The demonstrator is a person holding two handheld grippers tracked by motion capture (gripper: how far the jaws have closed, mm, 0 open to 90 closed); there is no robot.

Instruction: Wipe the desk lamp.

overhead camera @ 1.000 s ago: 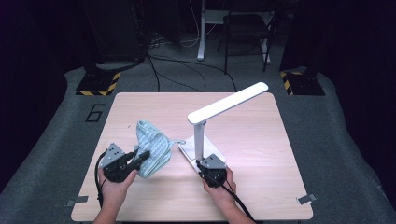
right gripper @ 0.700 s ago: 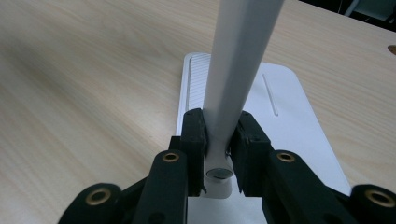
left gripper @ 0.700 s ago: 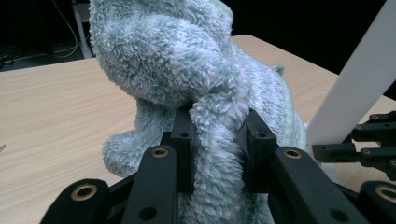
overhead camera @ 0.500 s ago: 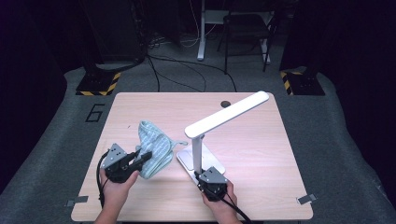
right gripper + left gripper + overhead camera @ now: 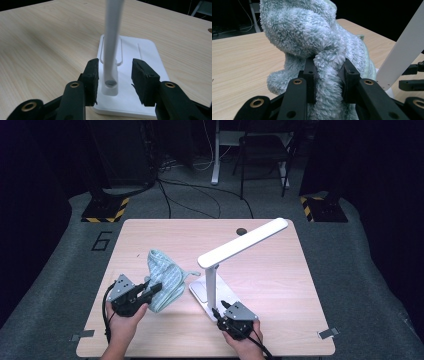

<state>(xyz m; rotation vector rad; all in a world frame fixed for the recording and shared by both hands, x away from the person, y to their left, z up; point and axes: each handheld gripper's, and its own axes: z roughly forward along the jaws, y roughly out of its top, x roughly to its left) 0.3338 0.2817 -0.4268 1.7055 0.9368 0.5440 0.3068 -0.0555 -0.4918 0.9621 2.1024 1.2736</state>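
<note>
You've got a bright, evenly lit table (image 5: 280, 285), near-black surroundings from 9 through 3 o'clock, and soft-focus gripper-view close-ups.

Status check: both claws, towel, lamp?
Left claw shut on fluffy pale-teal towel. Right claw just opened, straddling white desk lamp stem. Nothing obstructing.

so there's a fluffy pale teal towel (image 5: 165, 279) bunched up in a lump toward the near left of the table, one twisted fold lifted up off the wood. just right of it, near the middle, a white desk lamp (image 5: 216, 280) stands upright on its flat rectangular base, with the long flat head slanting up toward the far right.
</note>
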